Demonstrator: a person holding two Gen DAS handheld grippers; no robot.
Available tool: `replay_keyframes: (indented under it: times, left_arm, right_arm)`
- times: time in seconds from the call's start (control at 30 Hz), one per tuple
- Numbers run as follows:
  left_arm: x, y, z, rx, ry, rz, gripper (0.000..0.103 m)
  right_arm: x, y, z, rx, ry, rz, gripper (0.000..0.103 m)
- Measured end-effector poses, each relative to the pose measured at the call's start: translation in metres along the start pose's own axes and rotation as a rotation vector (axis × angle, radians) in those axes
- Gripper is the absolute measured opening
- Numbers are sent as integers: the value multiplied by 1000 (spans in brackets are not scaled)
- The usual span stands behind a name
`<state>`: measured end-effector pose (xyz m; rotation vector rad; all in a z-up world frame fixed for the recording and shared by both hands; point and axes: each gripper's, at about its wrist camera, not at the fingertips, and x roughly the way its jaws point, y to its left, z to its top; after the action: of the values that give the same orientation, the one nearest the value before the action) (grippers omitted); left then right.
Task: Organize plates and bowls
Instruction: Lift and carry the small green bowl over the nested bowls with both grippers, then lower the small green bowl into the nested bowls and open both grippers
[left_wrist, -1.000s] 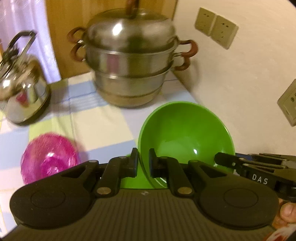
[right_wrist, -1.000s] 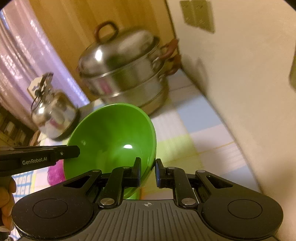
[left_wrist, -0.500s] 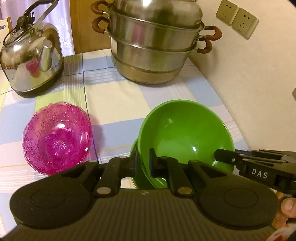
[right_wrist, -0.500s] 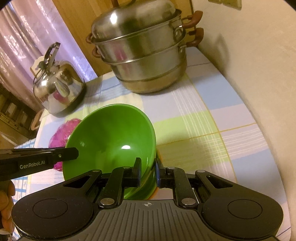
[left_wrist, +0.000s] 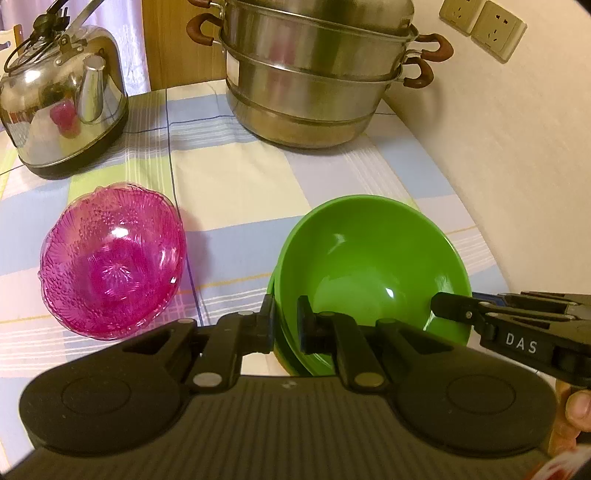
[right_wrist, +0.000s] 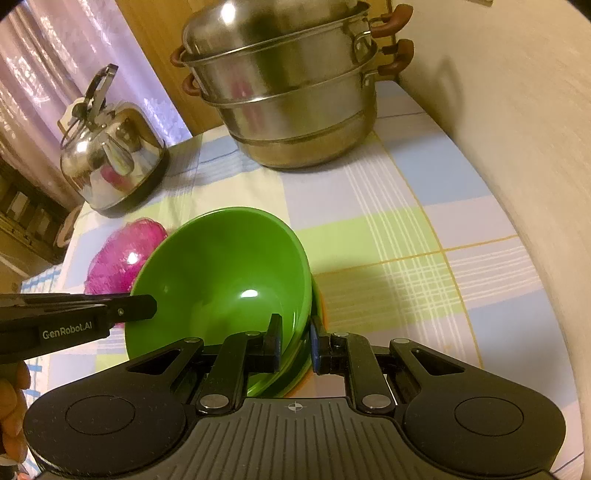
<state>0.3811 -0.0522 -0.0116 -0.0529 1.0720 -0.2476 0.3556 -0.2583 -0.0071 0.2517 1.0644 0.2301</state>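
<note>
the green bowl (left_wrist: 369, 266) sits tilted in another green bowl below it, its rim clamped by both our left gripper (left_wrist: 285, 322) and right gripper (right_wrist: 295, 341) jaws. we should level it, then release together. pink bowl (left_wrist: 110, 262) lies left of the left jaws on the desk (left_wrist: 240, 184).

Ahead of me a stacked steel steamer pot (left_wrist: 314, 70) stands at the far end of the checked tablecloth (left_wrist: 236, 184), against the wall. Left of it sits a shiny kettle (left_wrist: 62, 107). Two wall sockets (left_wrist: 484, 22) show upper right; behind, probably a curtain (right_wrist: 55, 74).
</note>
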Motion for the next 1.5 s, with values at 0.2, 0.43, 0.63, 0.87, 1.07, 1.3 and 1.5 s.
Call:
replay_keyframes:
  times: [0.2, 0.43, 0.63, 0.87, 1.07, 1.3, 1.5]
  left_arm:
    - [1, 1, 0, 0, 3, 2, 10]
    - [3, 1, -1, 4, 6, 7, 10]
    - [7, 1, -2, 1, 13, 9, 10]
    - [9, 3, -2, -15, 3, -1, 21]
    - [1, -3, -1, -7, -23, -8, 21]
    - [-10, -7, -6, -8, -33, -8, 22]
    - [-26, -10, -14, -9, -56, -10, 27]
  right_arm:
    - [2, 2, -1, -20, 1, -9, 15]
    - [5, 3, -2, -22, 7, -11, 15]
    - [10, 2, -5, -28, 18, -10, 15]
    - [13, -1, -4, -27, 9, 13, 38]
    - [1, 0, -3, -22, -39, 65, 61]
    - [-3, 1, -8, -12, -23, 56, 61]
    - [-15, 0, -16, -5, -27, 54, 61]
